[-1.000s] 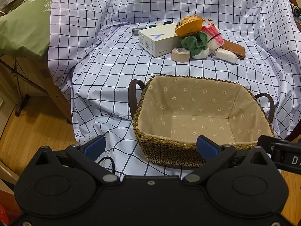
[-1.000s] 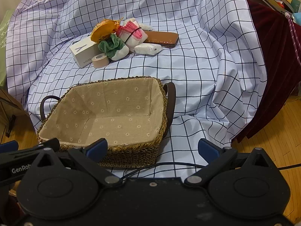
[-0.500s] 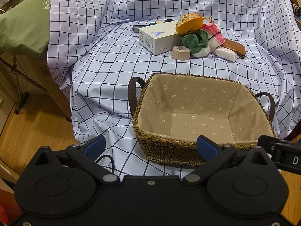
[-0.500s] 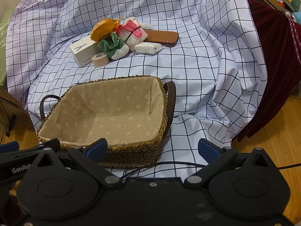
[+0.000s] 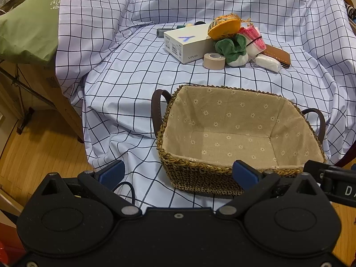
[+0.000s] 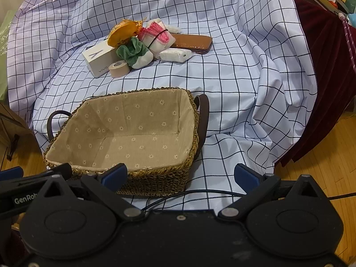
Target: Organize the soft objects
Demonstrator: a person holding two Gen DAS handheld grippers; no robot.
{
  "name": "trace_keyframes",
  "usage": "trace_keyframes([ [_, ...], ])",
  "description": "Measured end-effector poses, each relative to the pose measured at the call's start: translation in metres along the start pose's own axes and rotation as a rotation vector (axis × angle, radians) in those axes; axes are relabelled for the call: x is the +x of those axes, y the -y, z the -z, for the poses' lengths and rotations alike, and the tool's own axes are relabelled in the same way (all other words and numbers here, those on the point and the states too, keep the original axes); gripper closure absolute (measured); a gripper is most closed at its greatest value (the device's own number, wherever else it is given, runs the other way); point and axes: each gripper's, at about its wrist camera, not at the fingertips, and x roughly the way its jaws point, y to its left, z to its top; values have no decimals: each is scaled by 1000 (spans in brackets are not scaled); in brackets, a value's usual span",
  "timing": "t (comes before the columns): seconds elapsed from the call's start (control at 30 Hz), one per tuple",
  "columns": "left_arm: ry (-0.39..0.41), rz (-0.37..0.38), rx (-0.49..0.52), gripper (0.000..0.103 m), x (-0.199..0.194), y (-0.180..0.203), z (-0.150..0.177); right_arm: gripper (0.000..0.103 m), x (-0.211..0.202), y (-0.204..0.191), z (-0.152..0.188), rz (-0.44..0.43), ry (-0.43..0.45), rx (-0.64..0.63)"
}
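A rectangular woven seagrass basket (image 5: 222,173) with a beige daisy-print fabric lining and dark brown strap handles sits on a white cloth with a dark grid pattern (image 5: 124,84) draped over a seat-like piece of furniture. Nothing lies inside the basket.

Beyond the basket's far rim, well apart from it, a cluster of things rests on the cloth. A white rectangular cardboard phone box (image 5: 187,43) lies at the left of the cluster, with a beige roll of tape (image 5: 214,61) just beside its near corner. An orange embroidered fabric pouch (image 5: 224,27) leans on the box's top edge. Below the pouch sits a green and white plush toy (image 5: 234,50), touching the tape roll's right side. A pink and white knitted bundle bound with a black elastic (image 5: 253,41) rests behind the plush. Farther right lie a small white wrapped packet (image 5: 268,63) and a flat brown leather case (image 5: 278,54).

The left claw (image 5: 178,172) hovers at the basket's near left corner, its blue-padded fingers spread wide and holding nothing. The right claw (image 6: 180,174) hovers at the basket's near right corner, likewise spread wide and holding nothing. A green cushion (image 5: 26,26) lies far left of the basket.
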Motion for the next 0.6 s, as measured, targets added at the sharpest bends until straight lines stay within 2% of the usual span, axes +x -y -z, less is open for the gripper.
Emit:
trace_keyframes([
  [0.37,6,3,-53,3,2,-9,-6,0,3,-1,-1,-32,10,-26],
  [0.6,94,16,-98,4,-4,-18,-24,0,5,-1,-10,-74,58,-47],
])
